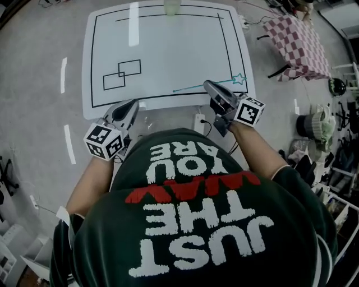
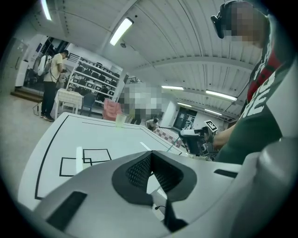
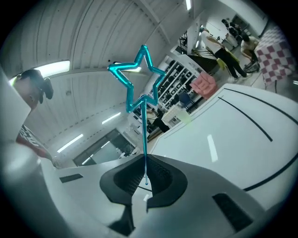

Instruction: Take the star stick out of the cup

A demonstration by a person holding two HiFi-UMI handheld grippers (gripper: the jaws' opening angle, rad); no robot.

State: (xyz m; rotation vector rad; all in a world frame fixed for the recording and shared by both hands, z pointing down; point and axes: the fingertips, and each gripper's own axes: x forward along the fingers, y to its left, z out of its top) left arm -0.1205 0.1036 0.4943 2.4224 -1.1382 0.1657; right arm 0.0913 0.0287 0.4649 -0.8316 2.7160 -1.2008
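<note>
A teal star stick point(image 3: 139, 76) rises from my right gripper point(image 3: 145, 163), which is shut on its lower end; the star stands high against the ceiling. In the head view the star point(image 1: 239, 79) shows over the white table's point(image 1: 168, 50) front right corner, just beyond the right gripper point(image 1: 210, 87). A pale green cup point(image 1: 172, 7) stands at the table's far edge, well away from both grippers; it also shows as the cup point(image 2: 120, 121) and the cup point(image 3: 186, 118). My left gripper point(image 1: 132, 106) hangs at the front left edge, shut with nothing between its jaws point(image 2: 151, 160).
Two overlapping black rectangles point(image 1: 122, 74) are drawn on the table's left part. A power strip point(image 1: 199, 120) lies on the floor below the front edge. A checkered-cloth table point(image 1: 297, 45) and clutter point(image 1: 320, 123) stand at the right. A person point(image 2: 51, 79) stands far off.
</note>
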